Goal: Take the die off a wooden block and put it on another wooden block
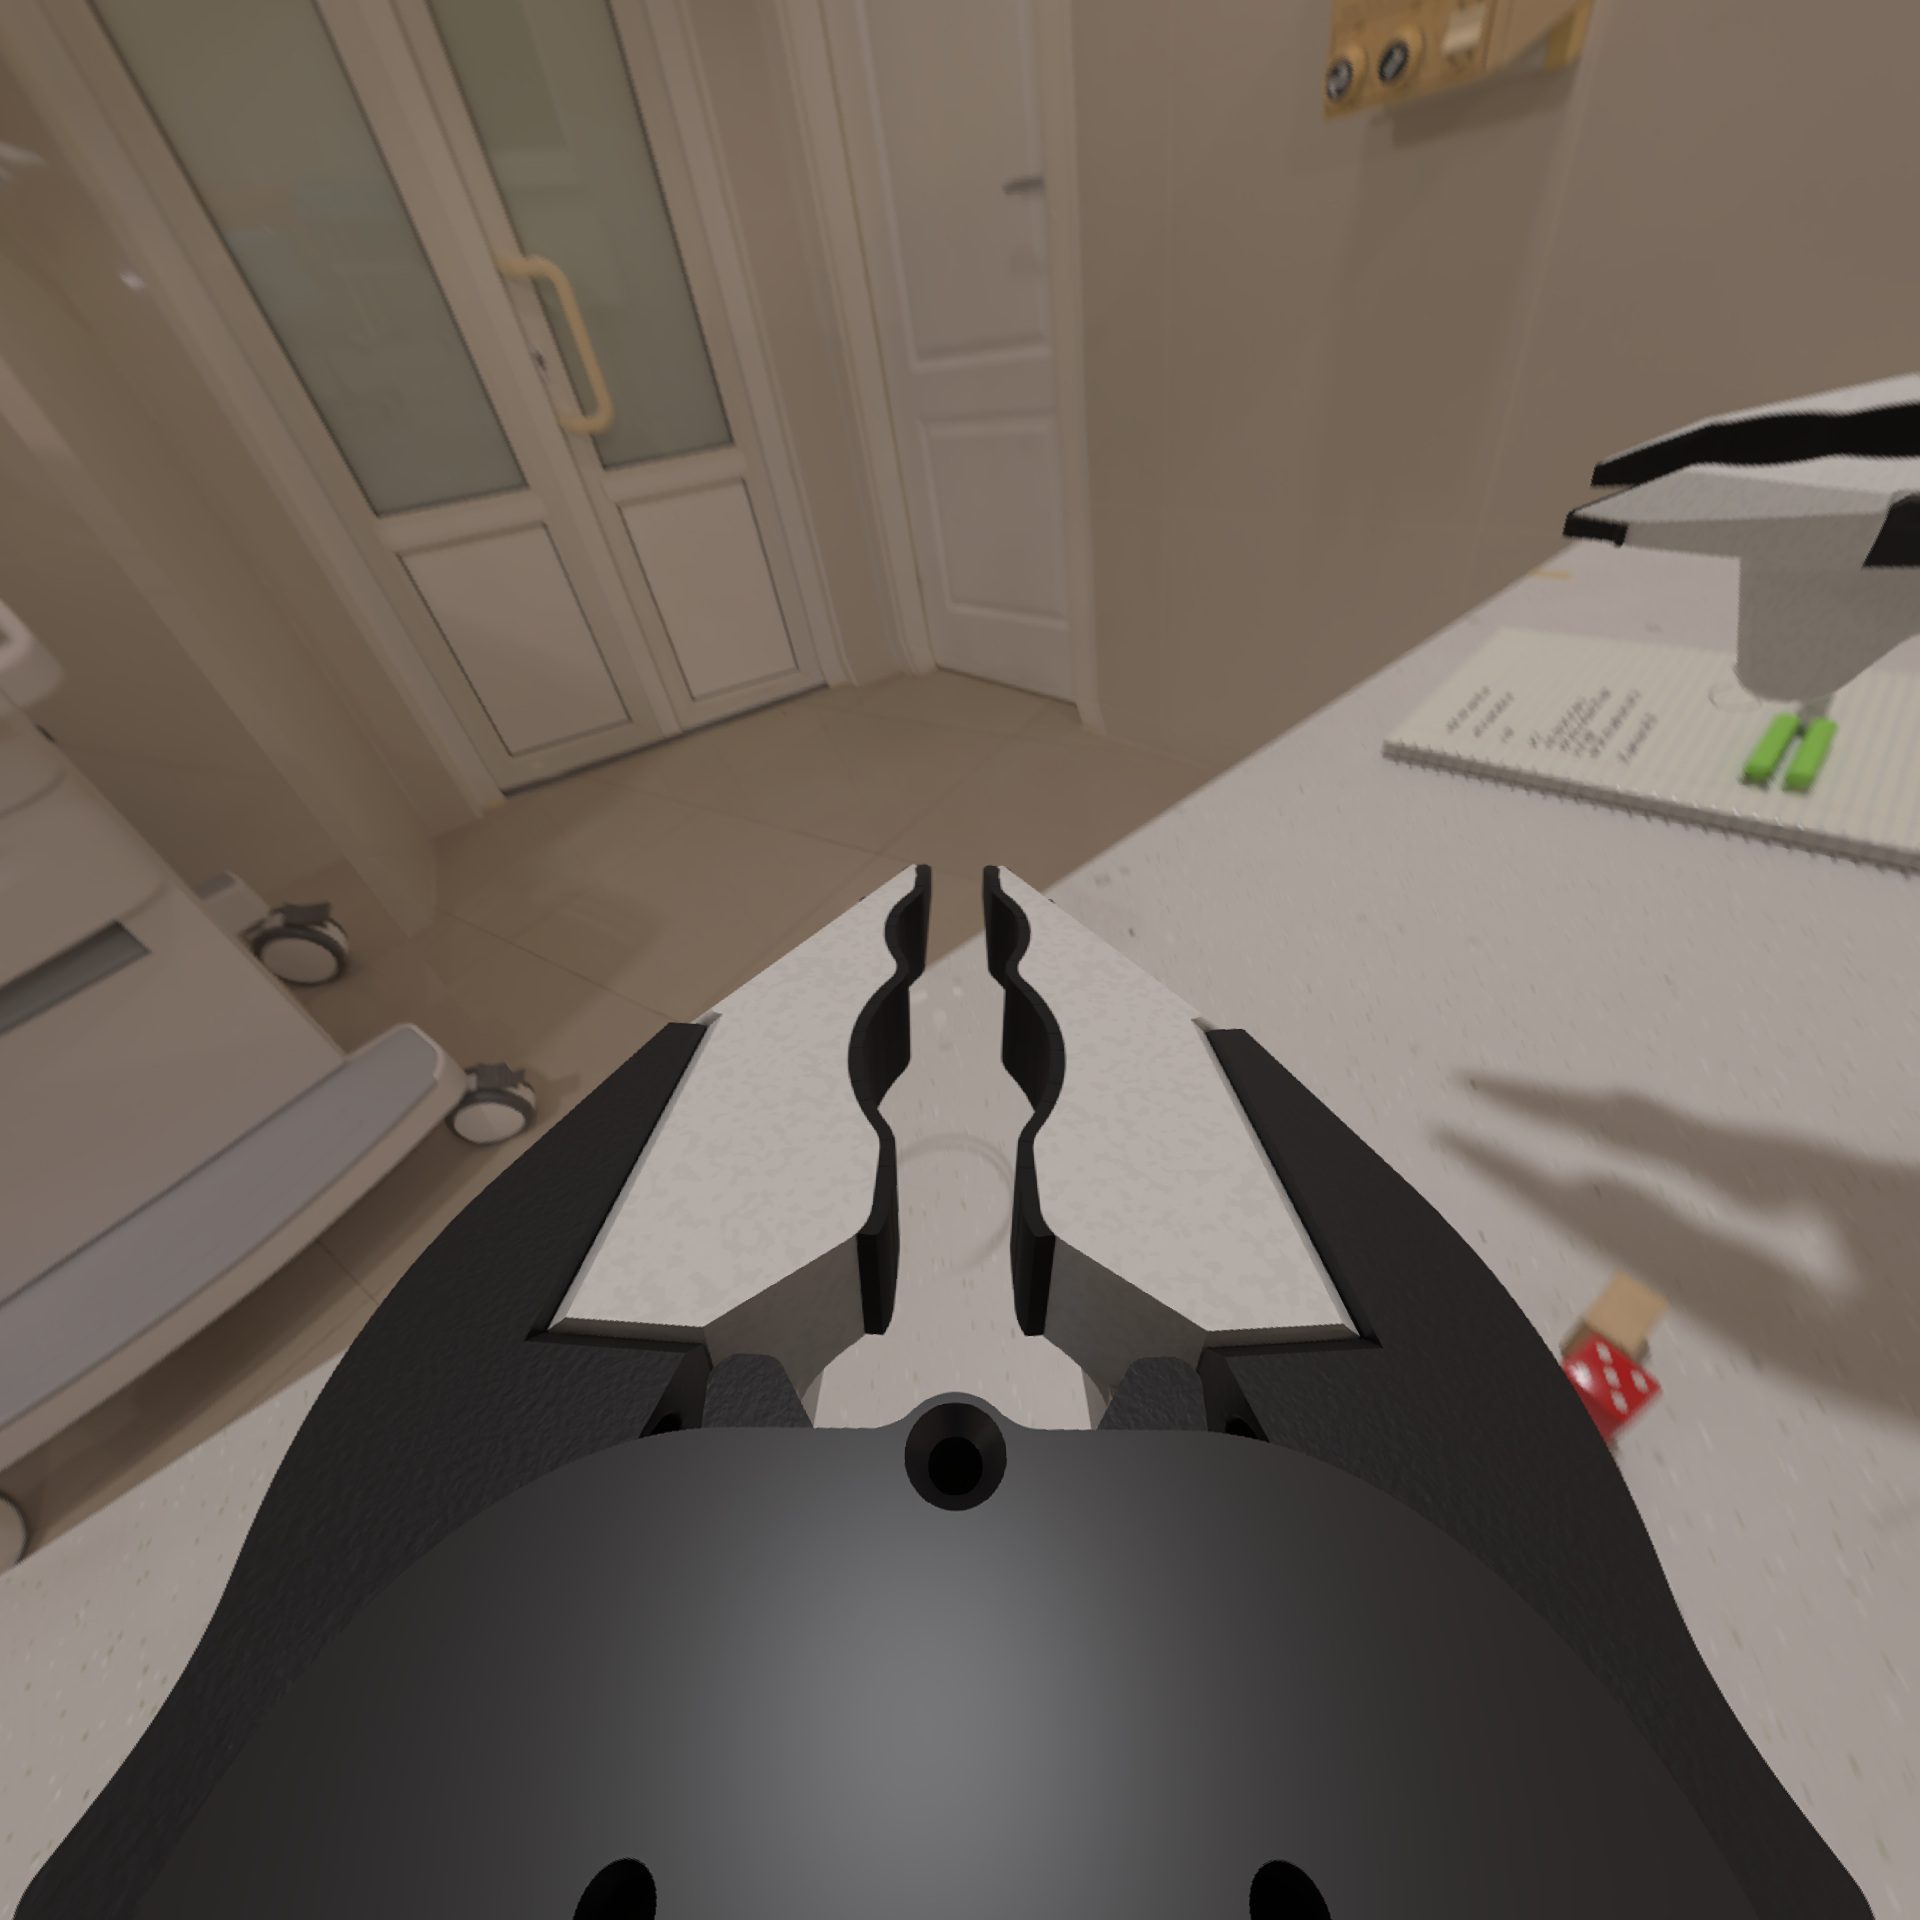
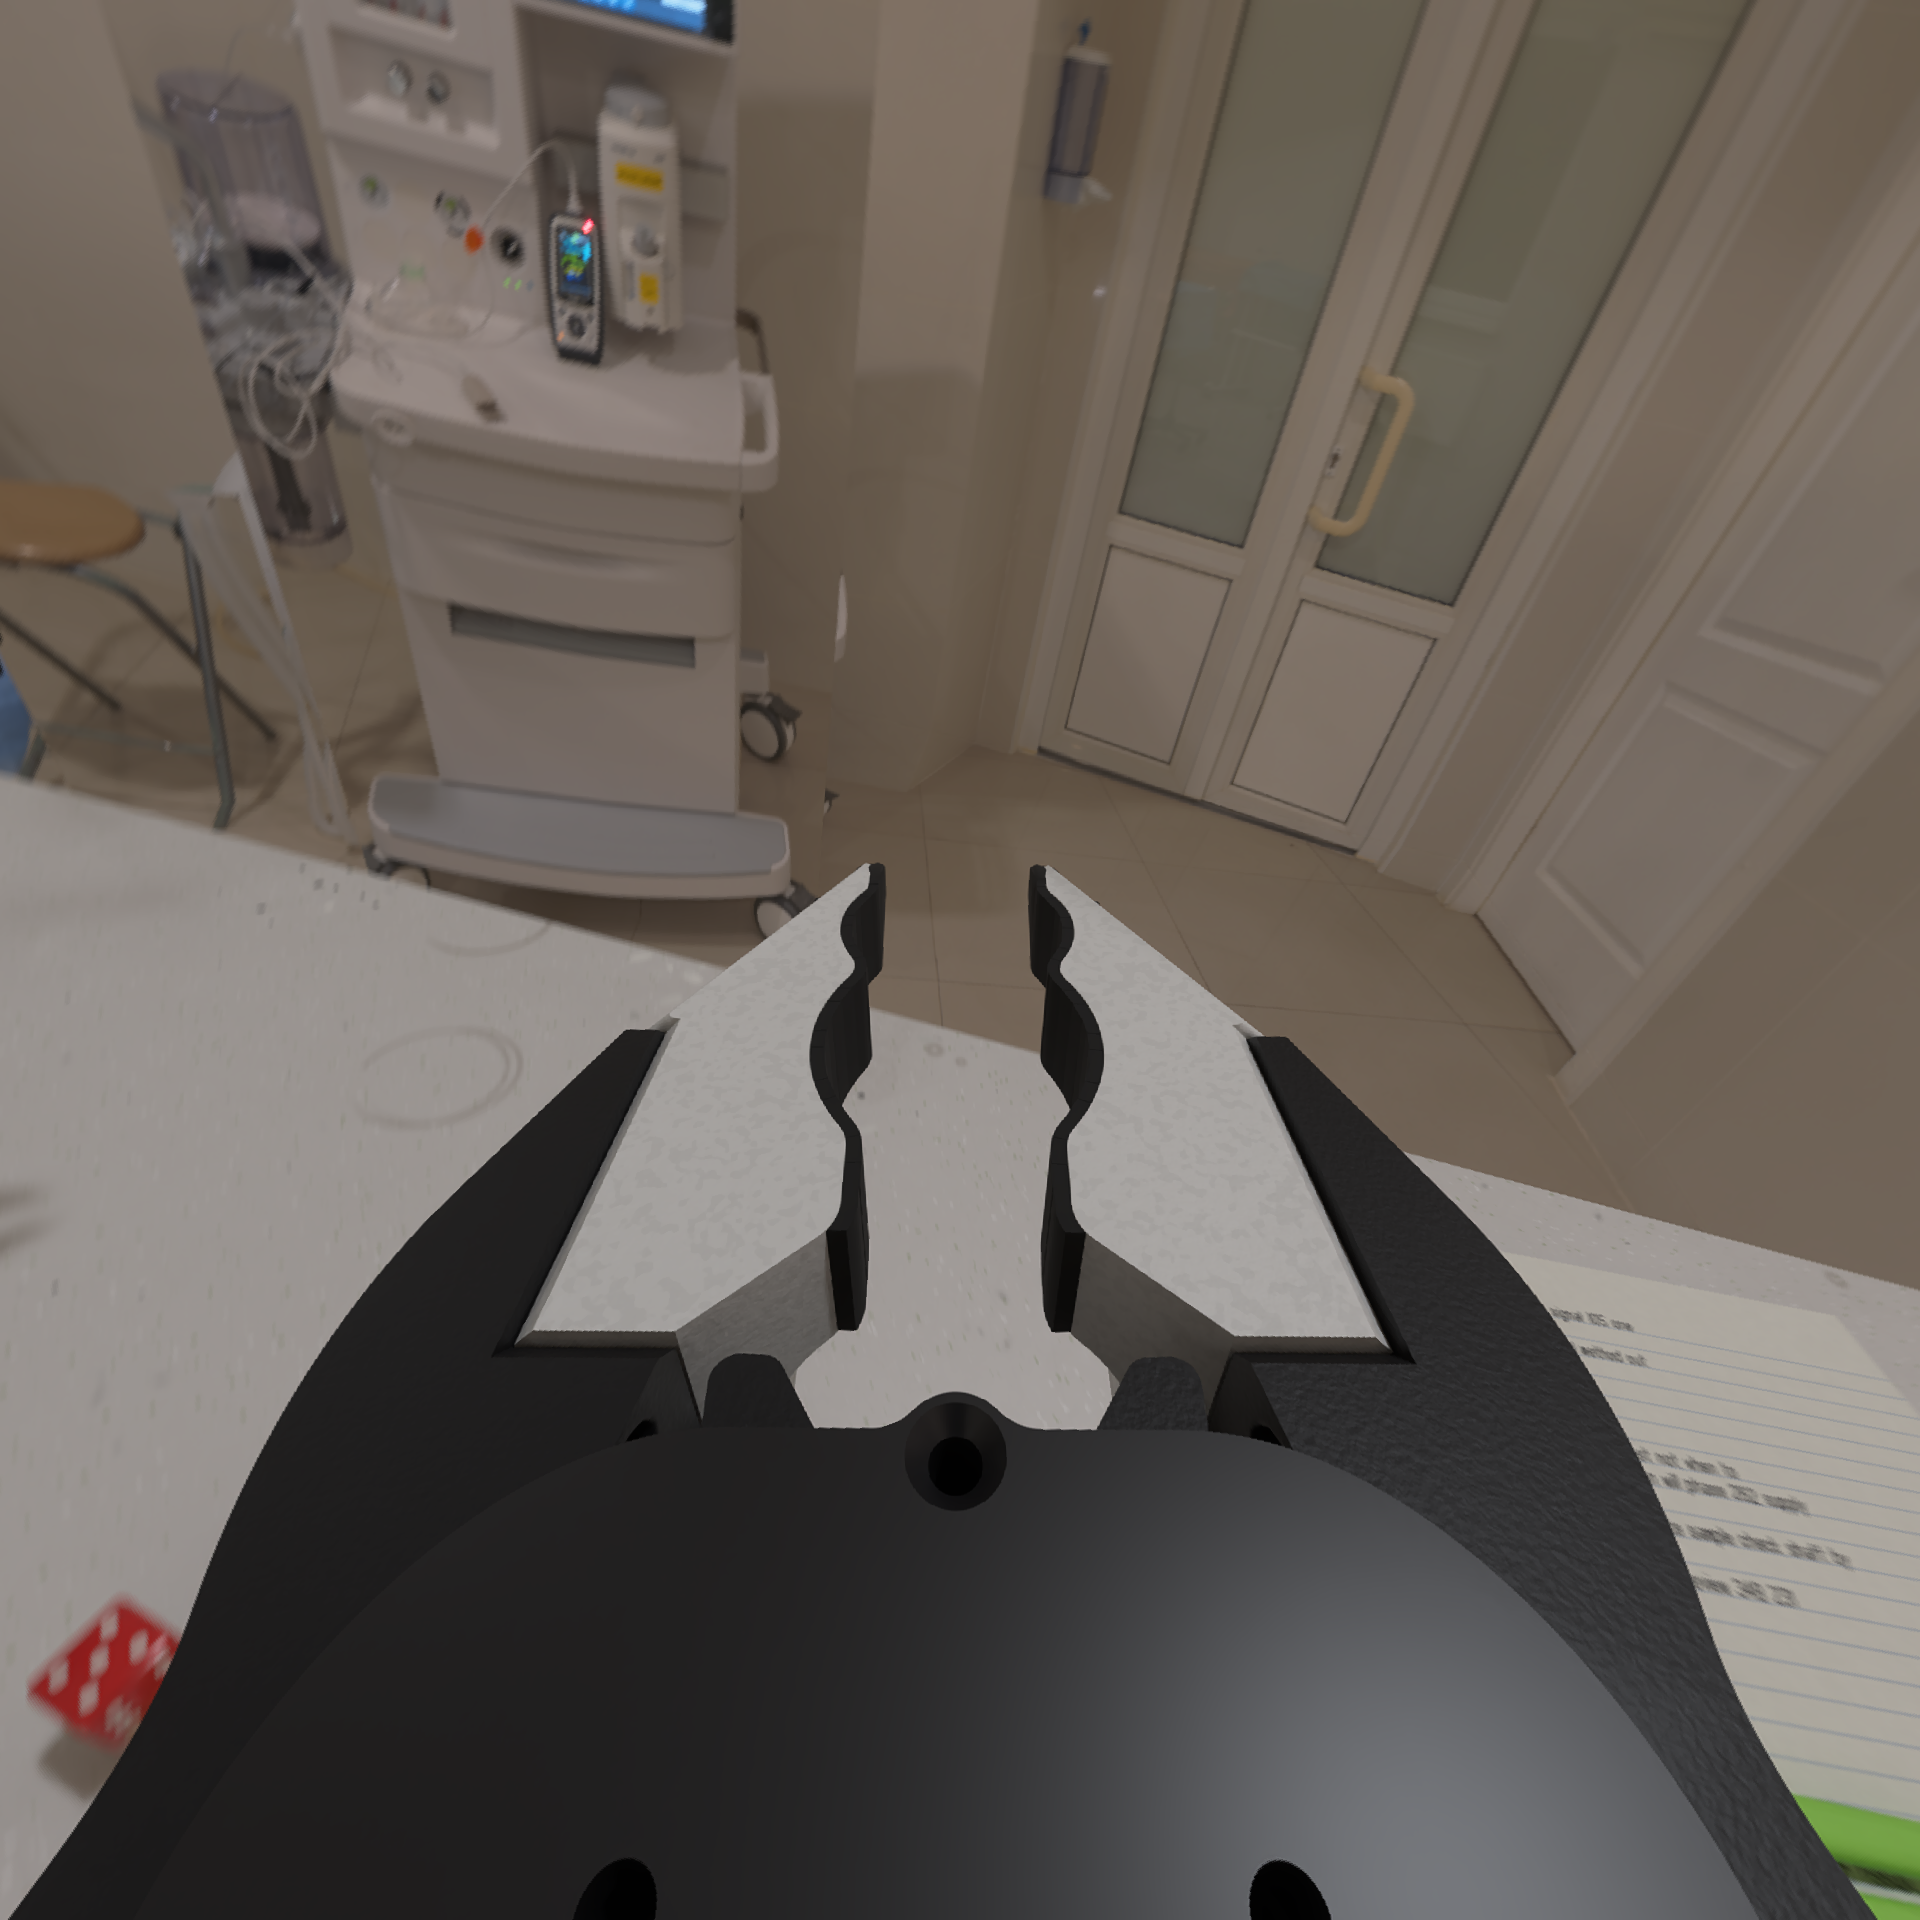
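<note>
The die (image 1: 1608, 1392) rests on a wooden block (image 1: 1624, 1317), right of the left gripper (image 1: 957, 883). Both the left gripper and the right gripper (image 2: 957, 883) are parted and empty. Pickup and transfer remain.

Red die (image 1: 1611, 1386) – white pips; tan wooden block (image 1: 1627, 1313); speckled white table (image 1: 1351, 1039).

Soft even indoor light; gripper shadow (image 1: 1704, 1195) on table (image 1: 1351, 1039); wide-angle edge bending; die (image 2: 99, 1671) blurred.
</note>
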Robot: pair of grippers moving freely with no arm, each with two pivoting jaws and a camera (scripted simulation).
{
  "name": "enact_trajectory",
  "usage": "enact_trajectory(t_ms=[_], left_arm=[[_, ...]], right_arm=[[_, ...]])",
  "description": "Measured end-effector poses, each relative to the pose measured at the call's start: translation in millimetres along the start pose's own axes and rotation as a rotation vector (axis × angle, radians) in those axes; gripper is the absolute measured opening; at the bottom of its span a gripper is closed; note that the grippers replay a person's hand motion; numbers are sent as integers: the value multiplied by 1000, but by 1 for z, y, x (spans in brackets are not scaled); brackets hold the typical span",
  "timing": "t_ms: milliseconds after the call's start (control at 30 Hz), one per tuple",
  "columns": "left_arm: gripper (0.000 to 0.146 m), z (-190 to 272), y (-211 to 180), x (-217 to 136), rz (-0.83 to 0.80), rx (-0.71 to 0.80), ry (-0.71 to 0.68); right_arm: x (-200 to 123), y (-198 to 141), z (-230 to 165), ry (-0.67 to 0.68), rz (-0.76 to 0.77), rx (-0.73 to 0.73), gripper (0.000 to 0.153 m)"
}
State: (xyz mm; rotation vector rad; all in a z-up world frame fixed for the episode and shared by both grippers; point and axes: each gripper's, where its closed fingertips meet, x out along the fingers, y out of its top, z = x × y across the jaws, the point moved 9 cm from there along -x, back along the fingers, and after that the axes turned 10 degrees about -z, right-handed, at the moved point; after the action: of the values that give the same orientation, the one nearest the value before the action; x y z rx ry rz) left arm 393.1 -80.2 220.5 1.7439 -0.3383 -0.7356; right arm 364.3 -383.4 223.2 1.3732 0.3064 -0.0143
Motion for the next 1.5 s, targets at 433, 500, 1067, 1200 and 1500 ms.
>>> enact_trajectory(t_ms=[433,500,1067,1200,1500], left_arm=[[20,27,-94,-32,-241,24,-256],[20,36,-98,-31,-256,66,-283],[17,61,-112,-19,-300,128,-409],[16,70,-108,-12,-327,156,-435],[15,91,-88,32,-365,254,-541]], right_arm=[[-27,-102,-64,822,-316,-325,44],[-21,-108,-78,896,-355,-410,50],[-5,-122,-92,1000,-478,-600,19],[-1,-122,-92,1050,-458,-624,19],[8,-119,-87,1130,-418,-656,19]])
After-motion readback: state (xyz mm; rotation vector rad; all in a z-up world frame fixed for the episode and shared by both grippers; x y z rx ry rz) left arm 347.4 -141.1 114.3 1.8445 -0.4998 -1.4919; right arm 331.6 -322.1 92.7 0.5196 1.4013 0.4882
